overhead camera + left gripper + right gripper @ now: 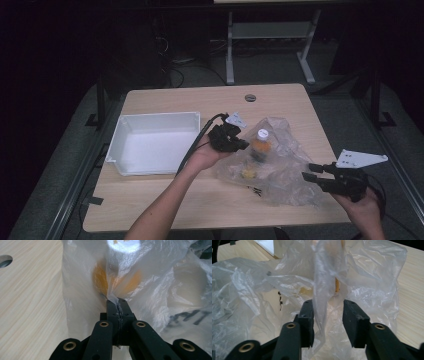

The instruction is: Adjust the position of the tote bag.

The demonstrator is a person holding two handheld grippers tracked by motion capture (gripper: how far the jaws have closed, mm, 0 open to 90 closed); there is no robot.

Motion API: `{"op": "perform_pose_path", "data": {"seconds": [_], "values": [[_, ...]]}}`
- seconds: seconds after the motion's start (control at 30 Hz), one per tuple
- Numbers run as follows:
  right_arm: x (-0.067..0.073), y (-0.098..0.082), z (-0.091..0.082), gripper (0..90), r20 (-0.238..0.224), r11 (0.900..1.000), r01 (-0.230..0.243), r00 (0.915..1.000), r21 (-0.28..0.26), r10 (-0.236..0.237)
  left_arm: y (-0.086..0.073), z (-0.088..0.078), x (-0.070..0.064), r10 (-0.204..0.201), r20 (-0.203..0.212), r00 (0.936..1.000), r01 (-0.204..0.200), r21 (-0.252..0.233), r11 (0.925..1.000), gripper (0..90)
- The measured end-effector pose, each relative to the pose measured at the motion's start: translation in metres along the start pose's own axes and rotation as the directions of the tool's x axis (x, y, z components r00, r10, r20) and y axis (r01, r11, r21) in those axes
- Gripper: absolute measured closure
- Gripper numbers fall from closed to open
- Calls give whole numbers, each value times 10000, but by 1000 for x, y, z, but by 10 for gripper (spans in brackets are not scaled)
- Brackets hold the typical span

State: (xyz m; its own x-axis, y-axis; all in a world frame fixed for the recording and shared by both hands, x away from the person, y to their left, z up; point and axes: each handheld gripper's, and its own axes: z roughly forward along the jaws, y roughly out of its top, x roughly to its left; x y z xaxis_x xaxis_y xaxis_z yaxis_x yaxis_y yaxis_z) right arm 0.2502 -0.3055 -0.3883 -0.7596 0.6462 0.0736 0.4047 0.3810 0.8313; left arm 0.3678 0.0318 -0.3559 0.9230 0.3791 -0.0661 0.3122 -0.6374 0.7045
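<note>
now left gripper (117, 305) pinches the plastic bag (155, 290), seemingly beside right gripper's (328, 315) spread jaws.

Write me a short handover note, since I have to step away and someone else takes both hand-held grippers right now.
Left hand-held gripper: shut on a pinch of the clear plastic bag, at the bag's left side.
Right hand-held gripper: open, a fold of the bag between its jaws but not pressed.
The bag lies on the table, right of the white bin. Inside it, an orange bottle with a white cap and a smaller yellowish item.
Done: left grip taken.
Left, probably: open the bag and take the contents out; the bin is empty.
</note>
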Motion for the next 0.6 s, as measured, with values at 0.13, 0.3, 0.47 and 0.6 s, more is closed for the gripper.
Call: {"op": "perform_pose_path", "data": {"seconds": [0.13,0.3,0.47,0.6], "values": [[0,1,-1,572,-37,10000,-36,10000,-84,36,-4,0,1,51,-4,10000,-51,62,10000,896],[-1,0,-1,515,-124,9997,-132,9998,-203,129,-9,0,0,-50,-77,10000,50,75,10000,896],[0,2,-4,487,-122,9993,-165,9998,-340,161,-12,1,0,-6,-65,10000,7,140,9999,897],[2,3,-5,481,-141,9993,-114,9998,-367,109,-16,3,-1,-95,-77,9999,97,167,9998,897]]}}
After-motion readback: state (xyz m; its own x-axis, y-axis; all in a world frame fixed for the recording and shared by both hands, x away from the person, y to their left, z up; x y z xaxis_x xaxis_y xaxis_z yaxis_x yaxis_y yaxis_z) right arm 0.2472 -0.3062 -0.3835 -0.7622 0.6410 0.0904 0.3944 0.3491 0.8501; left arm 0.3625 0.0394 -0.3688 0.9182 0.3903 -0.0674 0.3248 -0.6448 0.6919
